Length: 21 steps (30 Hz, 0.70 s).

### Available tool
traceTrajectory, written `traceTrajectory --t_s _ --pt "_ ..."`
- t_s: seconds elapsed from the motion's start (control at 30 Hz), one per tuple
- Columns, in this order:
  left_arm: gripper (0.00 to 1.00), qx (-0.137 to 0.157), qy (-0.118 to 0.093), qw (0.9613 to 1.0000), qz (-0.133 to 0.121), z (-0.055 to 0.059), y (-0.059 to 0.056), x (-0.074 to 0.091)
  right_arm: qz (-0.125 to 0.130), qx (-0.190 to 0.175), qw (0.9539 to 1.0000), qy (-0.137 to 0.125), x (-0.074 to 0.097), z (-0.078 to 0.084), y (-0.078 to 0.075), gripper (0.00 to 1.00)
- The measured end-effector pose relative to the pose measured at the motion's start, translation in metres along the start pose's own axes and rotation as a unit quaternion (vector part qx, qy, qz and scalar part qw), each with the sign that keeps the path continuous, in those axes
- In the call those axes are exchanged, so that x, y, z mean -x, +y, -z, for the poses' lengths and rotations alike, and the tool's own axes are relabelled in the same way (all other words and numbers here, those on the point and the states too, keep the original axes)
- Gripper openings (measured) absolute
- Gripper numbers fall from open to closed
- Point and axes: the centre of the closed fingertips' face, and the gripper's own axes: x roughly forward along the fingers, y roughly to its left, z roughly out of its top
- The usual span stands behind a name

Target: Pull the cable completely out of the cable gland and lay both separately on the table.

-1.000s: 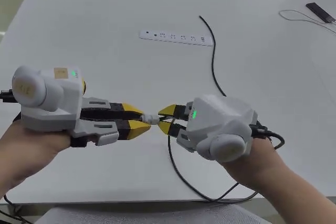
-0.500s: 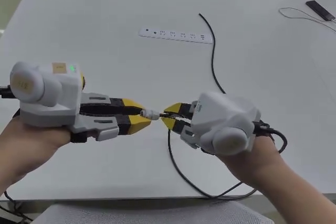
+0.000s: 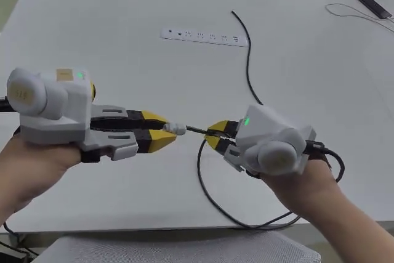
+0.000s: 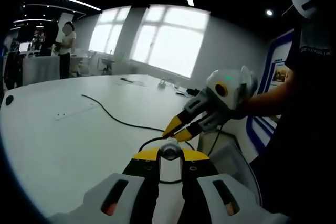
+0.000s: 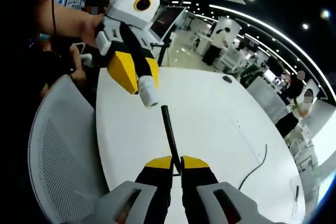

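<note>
Soft, even light is washing the white table (image 3: 123, 16) — windows (image 4: 168, 40) are glaring, gripper views are bending at the edges.

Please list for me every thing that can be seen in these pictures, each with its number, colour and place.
gland: one, white, in the left jaws, above the table
cable: one, black, in the right jaws; its end points at the gland, the rest loops on the table
power strip: one, white, flat on the far part of the table
device: one, black, at the table's far right
table: one, white, under everything
chair: one, white mesh, at the table's near edge
left gripper: one, white with yellow jaws, shut on the gland
right gripper: one, white with yellow jaws, shut on the cable
left hand: one, holds the left gripper
right hand: one, holds the right gripper
</note>
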Motion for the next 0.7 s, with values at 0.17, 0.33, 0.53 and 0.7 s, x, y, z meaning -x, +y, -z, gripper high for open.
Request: traceTrajectory --t_s 0.17,0.33,0.53,0.7 --pt "0.14 -0.001 0.002 1.0000 -0.003 0.003 0.001 0.000 0.016 -0.013 0.9998 0.004 0.007 0.008 -0.011 0.00" --pt "0.15 0.000 0.004 1.0000 -0.002 0.005 0.000 -0.002 0.023 -0.021 0.9995 0.002 0.008 0.008 -0.018 0.00" --pt "0.15 0.000 0.005 1.0000 0.000 0.009 -0.001 -0.005 0.041 -0.029 0.9987 -0.004 0.008 0.004 -0.028 0.00" --pt "0.15 0.000 0.006 1.0000 -0.005 0.013 0.002 -0.005 0.047 -0.040 0.9980 -0.012 0.004 -0.002 -0.039 0.00"
